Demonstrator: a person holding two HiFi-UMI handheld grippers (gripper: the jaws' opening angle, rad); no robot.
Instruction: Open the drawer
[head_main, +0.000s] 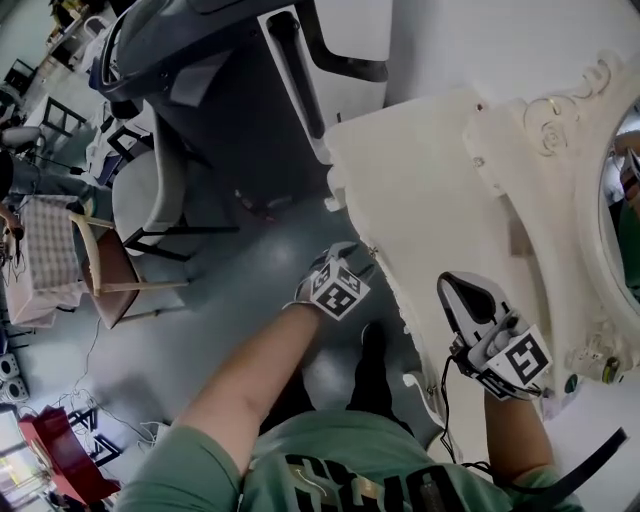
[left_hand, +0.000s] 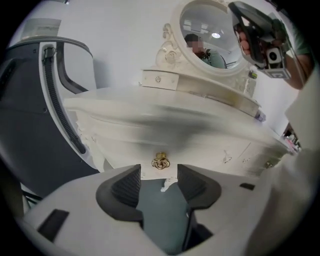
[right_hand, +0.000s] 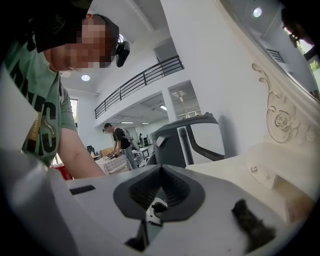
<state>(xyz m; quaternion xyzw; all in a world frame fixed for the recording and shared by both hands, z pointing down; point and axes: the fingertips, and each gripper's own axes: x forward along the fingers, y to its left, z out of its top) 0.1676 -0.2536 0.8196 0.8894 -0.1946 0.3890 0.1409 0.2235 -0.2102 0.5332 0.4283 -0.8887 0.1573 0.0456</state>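
Note:
A cream carved dressing table (head_main: 440, 200) stands in front of me. Its drawer front (left_hand: 200, 145) carries a small gold knob (left_hand: 160, 162). My left gripper (left_hand: 159, 181) is open, its dark pads (left_hand: 127, 186) on either side of the line to the knob and just short of it, with nothing between them. In the head view the left gripper (head_main: 348, 260) sits at the table's front edge. My right gripper (right_hand: 159, 192) is shut and empty, held over the tabletop (right_hand: 240, 175) at the right (head_main: 462, 292).
An oval mirror (left_hand: 215, 45) in an ornate frame rises behind the tabletop. A large grey and white machine (head_main: 220, 80) stands left of the table. A wooden chair (head_main: 110, 270) is farther left. A person (right_hand: 117, 137) works at a far table.

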